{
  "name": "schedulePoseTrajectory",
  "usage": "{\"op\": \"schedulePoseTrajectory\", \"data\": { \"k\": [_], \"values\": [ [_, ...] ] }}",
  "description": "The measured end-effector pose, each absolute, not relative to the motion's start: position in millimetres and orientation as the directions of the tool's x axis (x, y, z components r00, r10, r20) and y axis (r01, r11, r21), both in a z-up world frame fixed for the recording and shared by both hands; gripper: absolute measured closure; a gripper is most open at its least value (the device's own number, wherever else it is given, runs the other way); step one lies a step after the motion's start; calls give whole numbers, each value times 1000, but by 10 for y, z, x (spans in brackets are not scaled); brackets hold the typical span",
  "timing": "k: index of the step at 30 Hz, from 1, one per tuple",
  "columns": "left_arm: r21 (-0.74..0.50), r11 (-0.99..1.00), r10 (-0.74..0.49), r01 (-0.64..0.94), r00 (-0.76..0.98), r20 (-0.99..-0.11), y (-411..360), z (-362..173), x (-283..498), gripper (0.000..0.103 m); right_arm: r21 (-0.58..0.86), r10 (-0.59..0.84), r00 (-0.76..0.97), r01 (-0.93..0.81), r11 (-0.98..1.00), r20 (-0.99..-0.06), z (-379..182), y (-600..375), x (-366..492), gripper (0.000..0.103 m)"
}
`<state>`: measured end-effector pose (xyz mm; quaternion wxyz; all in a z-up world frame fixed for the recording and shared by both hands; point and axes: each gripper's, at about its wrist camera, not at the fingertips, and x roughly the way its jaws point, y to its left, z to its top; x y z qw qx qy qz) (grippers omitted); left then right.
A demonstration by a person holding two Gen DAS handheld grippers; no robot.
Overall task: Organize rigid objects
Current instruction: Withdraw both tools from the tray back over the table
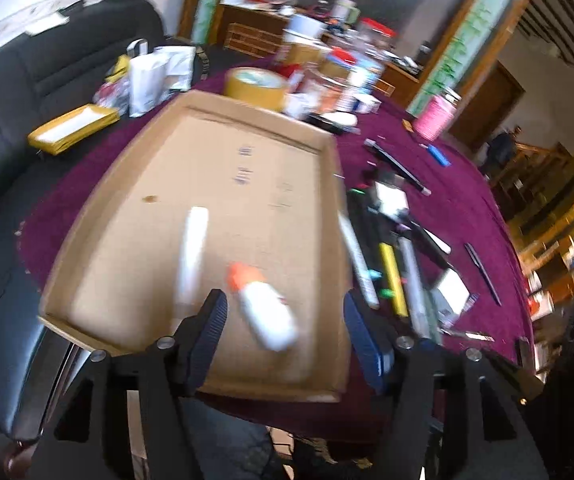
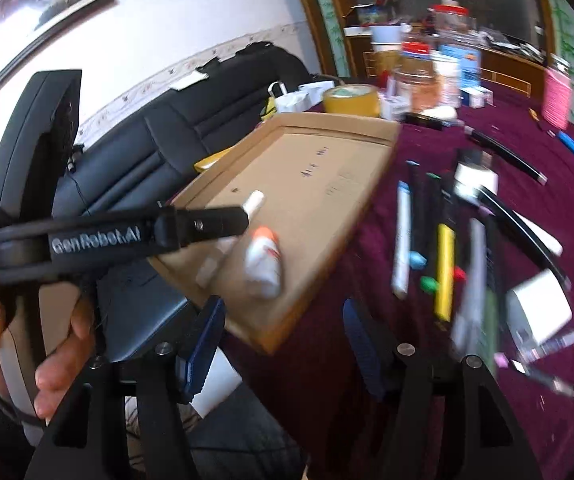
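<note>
A shallow cardboard tray [image 1: 135, 216] lies on the purple table; it also shows in the right wrist view [image 2: 371, 160]. In it lie a white glue bottle with an orange cap [image 1: 265, 308], also in the right wrist view [image 2: 263, 266], and a white marker [image 1: 193, 252]. My left gripper [image 1: 285, 336] is open and empty, just above the tray's near end, with the bottle between its fingers in the image. My right gripper [image 2: 283, 344] is open and empty over the tray's near corner. Several pens and markers [image 2: 427, 248] lie right of the tray.
The left gripper's body [image 2: 107, 236] crosses the right wrist view at the left. A tape roll [image 1: 255, 86], jars and boxes [image 1: 327, 68] crowd the table's far side. A pink cup [image 1: 433, 116] stands far right. A black sofa [image 1: 27, 80] is to the left.
</note>
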<state>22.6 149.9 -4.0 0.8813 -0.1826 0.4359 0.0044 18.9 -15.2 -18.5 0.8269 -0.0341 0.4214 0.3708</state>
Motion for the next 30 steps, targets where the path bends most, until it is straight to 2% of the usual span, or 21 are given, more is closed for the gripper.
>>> {"op": "schedulePoseTrajectory", "data": {
  "k": [14, 30],
  "values": [
    [-269, 963, -222, -3, 555, -802, 318, -127, 294, 40, 274, 530, 467, -510, 815, -708, -230, -1581, 75, 37],
    [-257, 966, -227, 12, 509, -830, 144, -265, 379, 40, 194, 404, 502, -419, 887, -765, -347, -2095, 507, 37]
  ]
}}
